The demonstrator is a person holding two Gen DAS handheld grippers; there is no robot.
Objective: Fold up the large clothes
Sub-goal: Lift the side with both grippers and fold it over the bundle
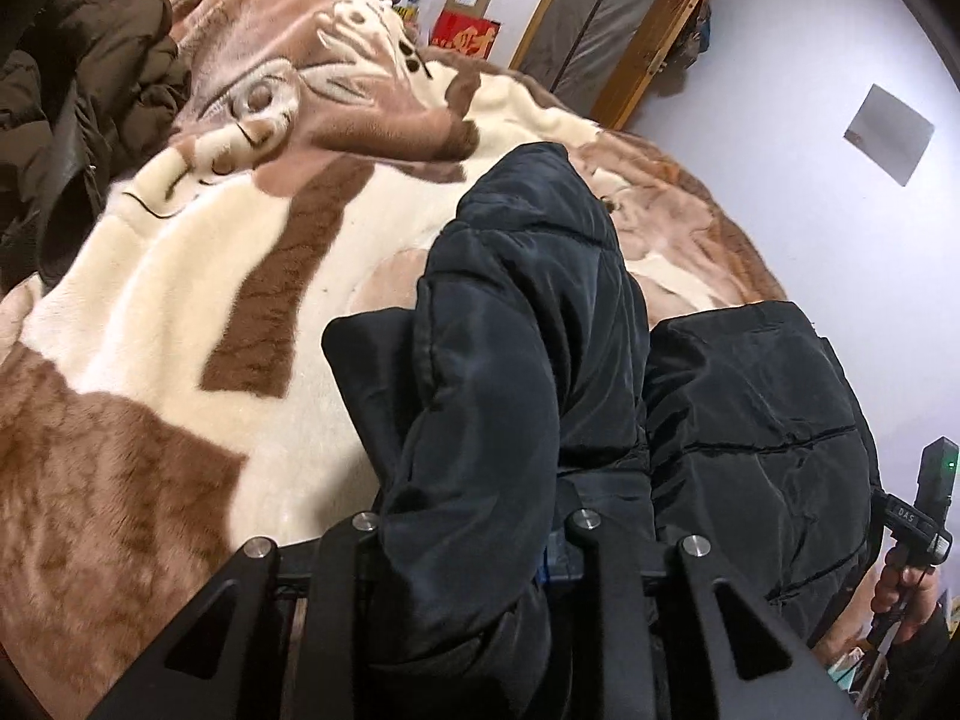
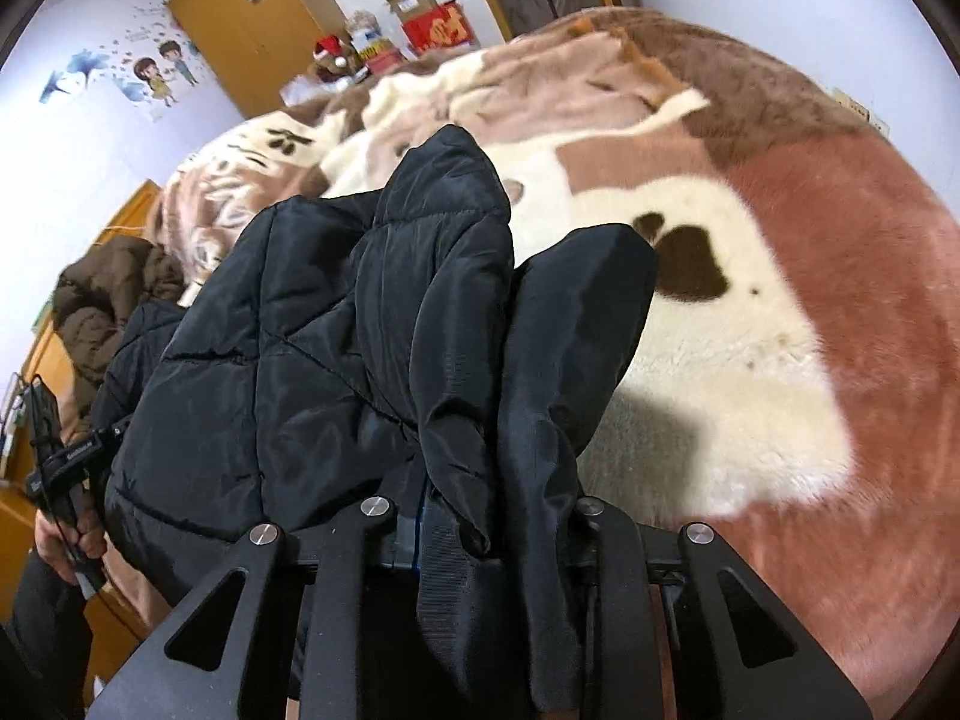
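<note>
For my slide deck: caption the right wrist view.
Right tool clamps a bunched black puffer jacket above the brown-and-cream blanket.

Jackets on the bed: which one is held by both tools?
The black jacket, clamped in the left tool and right tool; the brown jacket lies untouched further away.

Two grippers, the left gripper (image 1: 474, 546) and the right gripper (image 2: 480, 522), share one black padded jacket (image 1: 540, 324) above one brown-and-cream blanket (image 1: 150, 276). Beside the blanket lies one brown coat (image 1: 78, 90). Beyond the blanket stand one red box (image 1: 467, 36) and two wooden doors, with one cartoon sticker (image 2: 153, 75) nearby.
</note>
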